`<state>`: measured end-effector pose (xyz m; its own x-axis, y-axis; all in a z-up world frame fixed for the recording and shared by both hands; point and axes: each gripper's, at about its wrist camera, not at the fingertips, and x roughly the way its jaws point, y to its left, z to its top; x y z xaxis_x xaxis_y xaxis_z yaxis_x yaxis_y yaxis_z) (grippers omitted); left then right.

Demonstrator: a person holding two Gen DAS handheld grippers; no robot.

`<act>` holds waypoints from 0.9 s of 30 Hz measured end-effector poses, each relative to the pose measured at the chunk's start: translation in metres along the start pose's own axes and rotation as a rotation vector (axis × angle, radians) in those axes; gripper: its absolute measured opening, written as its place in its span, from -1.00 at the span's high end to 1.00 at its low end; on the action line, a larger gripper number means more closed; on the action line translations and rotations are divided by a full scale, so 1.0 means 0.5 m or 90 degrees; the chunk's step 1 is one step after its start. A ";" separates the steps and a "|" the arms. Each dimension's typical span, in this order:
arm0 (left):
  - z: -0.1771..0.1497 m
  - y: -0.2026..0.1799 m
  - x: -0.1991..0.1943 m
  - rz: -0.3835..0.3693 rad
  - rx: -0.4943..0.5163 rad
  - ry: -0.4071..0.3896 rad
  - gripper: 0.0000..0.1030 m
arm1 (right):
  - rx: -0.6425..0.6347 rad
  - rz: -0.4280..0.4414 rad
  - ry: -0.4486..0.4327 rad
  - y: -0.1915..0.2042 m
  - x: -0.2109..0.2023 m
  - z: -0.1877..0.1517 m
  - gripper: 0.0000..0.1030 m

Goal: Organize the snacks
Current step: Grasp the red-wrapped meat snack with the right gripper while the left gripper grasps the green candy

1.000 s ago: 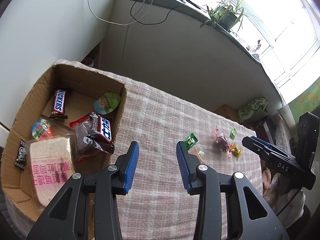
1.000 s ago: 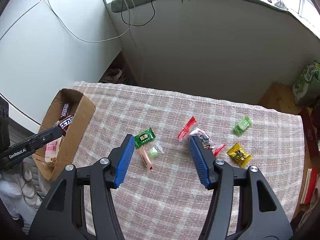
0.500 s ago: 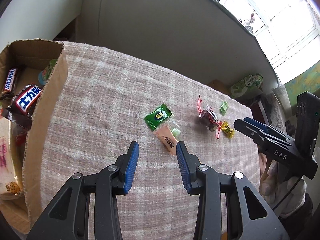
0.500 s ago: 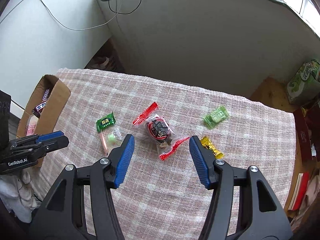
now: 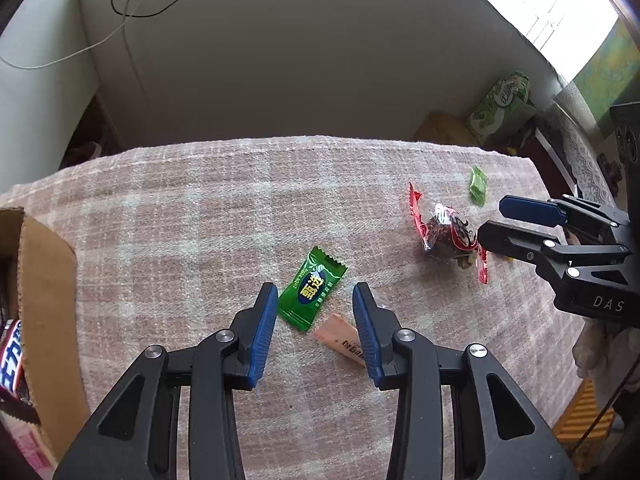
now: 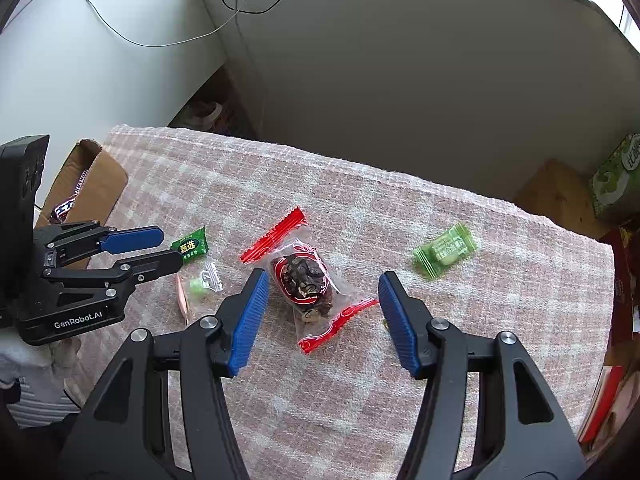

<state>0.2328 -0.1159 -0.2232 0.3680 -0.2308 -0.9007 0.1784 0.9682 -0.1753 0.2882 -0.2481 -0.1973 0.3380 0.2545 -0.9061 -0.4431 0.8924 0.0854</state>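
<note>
My left gripper (image 5: 315,300) stands open just above the checked tablecloth, its blue pads either side of a dark green candy (image 5: 312,296) without touching it. A pink stick snack (image 5: 342,340) lies partly under the right finger. My right gripper (image 6: 324,284) is open too, straddling a clear packet with red ends (image 6: 304,276) that holds dark pieces. In the right wrist view the left gripper (image 6: 160,246) hovers by the green candy (image 6: 192,246). The left wrist view shows the right gripper (image 5: 516,220) at the red-ended packet (image 5: 444,236).
A cardboard box (image 5: 44,312) with chocolate bars stands at the cloth's left end, also the box (image 6: 96,188). A light green candy (image 6: 444,252) lies to the right and a small clear packet with a green sweet (image 6: 204,282) beside the pink stick (image 6: 182,300). The table's far edge drops to the floor.
My left gripper swung away from the box, rolled, and came down over the green candy. My right gripper shifted right and sank over the red-ended packet. Both jaws kept their width.
</note>
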 end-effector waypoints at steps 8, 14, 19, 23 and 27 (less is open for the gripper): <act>0.005 -0.016 0.033 0.025 0.056 0.018 0.35 | -0.029 0.007 0.014 0.009 0.028 0.013 -0.15; 0.017 -0.032 0.045 0.021 0.085 0.021 0.35 | -0.044 0.015 0.033 0.013 0.055 0.019 -0.15; 0.016 -0.032 0.047 0.030 0.080 0.009 0.55 | -0.050 0.021 0.047 0.016 0.073 0.020 -0.15; 0.012 -0.025 0.044 0.033 0.075 0.002 0.62 | -0.053 0.020 0.056 0.019 0.087 0.022 -0.15; 0.006 0.001 0.032 0.019 0.044 -0.003 0.63 | -0.052 0.023 0.062 0.026 0.098 0.019 0.18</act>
<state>0.2412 -0.1194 -0.2365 0.3786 -0.2021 -0.9032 0.2300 0.9658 -0.1197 0.3069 -0.2205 -0.2369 0.2407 0.2445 -0.9393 -0.5205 0.8493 0.0877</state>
